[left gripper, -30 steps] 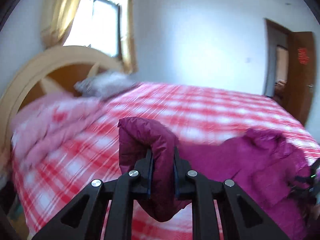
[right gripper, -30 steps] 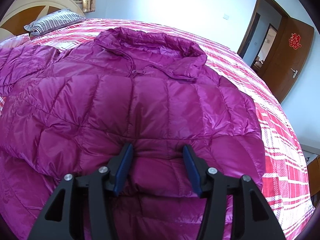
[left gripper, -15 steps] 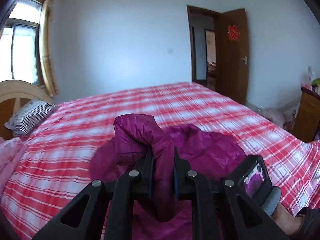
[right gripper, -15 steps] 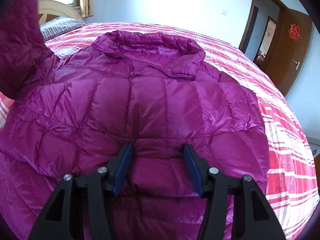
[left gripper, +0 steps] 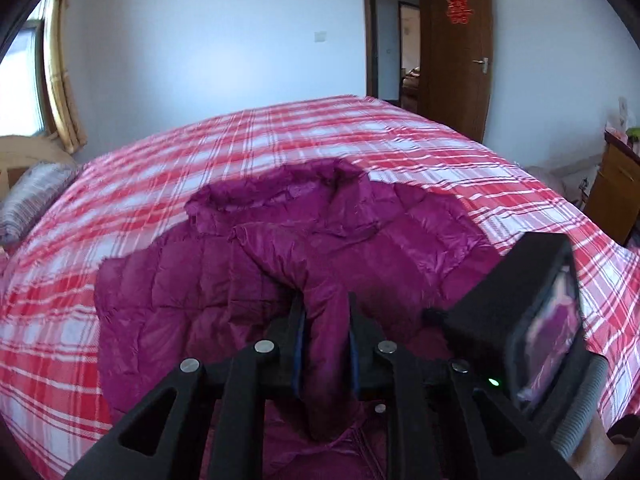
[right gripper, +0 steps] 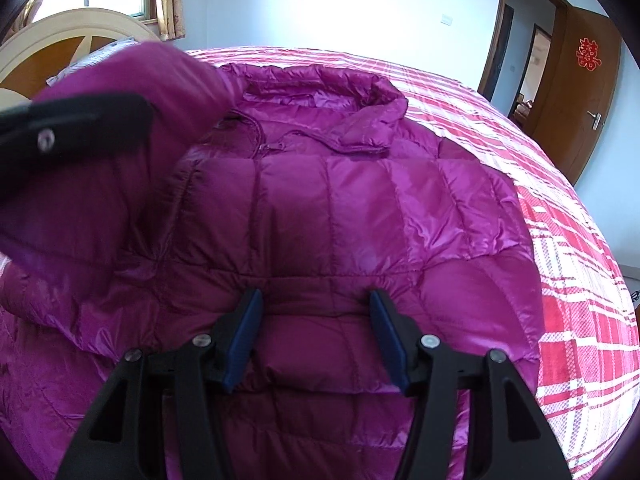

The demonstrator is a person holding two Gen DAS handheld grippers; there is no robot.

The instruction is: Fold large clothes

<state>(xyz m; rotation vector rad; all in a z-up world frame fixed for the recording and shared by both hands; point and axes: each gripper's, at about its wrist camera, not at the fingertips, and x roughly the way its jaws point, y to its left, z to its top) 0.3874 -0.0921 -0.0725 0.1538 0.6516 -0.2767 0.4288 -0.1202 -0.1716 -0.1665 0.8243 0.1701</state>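
A magenta quilted down jacket [right gripper: 340,216] lay spread front-up across a bed covered in a red-and-white plaid sheet [right gripper: 580,300], its collar [right gripper: 320,92] toward the far edge of the sheet.

Starting left of the jacket, in the right wrist view, a pale wooden headboard [right gripper: 60,36] stood beyond the jacket's left shoulder, with a window and yellow curtain [right gripper: 170,0] above it. In front of these, the jacket's sleeve [right gripper: 132,120] was lifted over the jacket's left side, carried by the left gripper [left gripper: 325,340]. In the left wrist view, that gripper's jaws were pinching the sleeve's padded fabric between their blue pads; they had just been easing apart slightly, yet the fabric remained squeezed between them. A striped pillow [left gripper: 28,196] lay on the sheet to the left of the jacket.

At the jacket's middle, near its lower chest, the right gripper [right gripper: 316,320] rested on the quilted front with its jaws spread, the puffy fabric bulging up between the blue pads; whether the pads pressed the fabric could not be told.

Right of the jacket, bare plaid sheet ran to the bed's edge. Beyond it, a brown wooden door [right gripper: 580,92] stood open, bearing a red paper decoration [right gripper: 587,54]. In the left wrist view, a wooden cabinet [left gripper: 616,188] stood to the right of the bed.
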